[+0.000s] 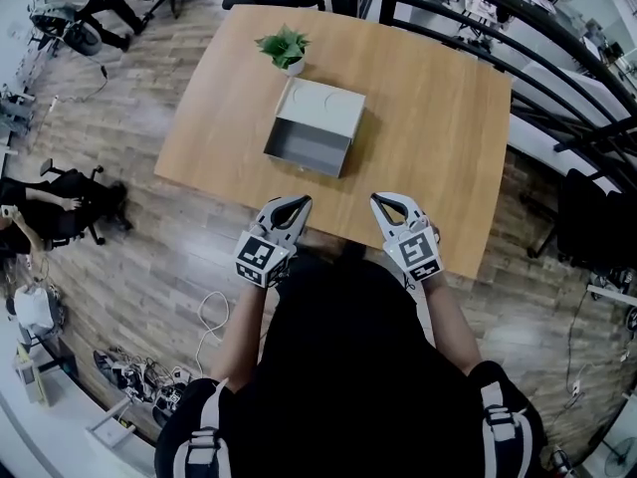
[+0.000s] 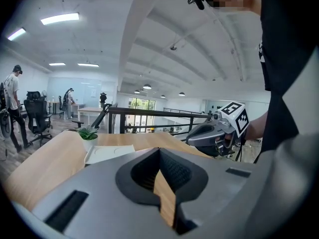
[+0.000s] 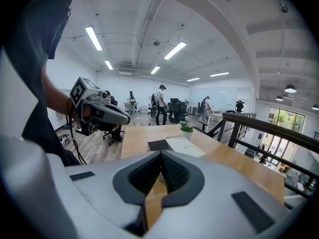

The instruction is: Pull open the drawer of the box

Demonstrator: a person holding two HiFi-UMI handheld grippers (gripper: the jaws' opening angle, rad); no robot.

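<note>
The box (image 1: pixel 326 106) sits mid-table (image 1: pixel 438 118) by the plant (image 1: pixel 284 46), its drawer (image 1: pixel 311 149) already out toward the person. The left gripper (image 1: pixel 295 201) and right gripper (image 1: pixel 382 200) hover at the near edge, jaws pressed together, empty. They likely do best staying clear, so nothing nudges the drawer back.

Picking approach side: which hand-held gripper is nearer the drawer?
Left. The left hand-held gripper sits just in front of the drawer; the right hand-held gripper is off past its right corner, slightly farther.
</note>
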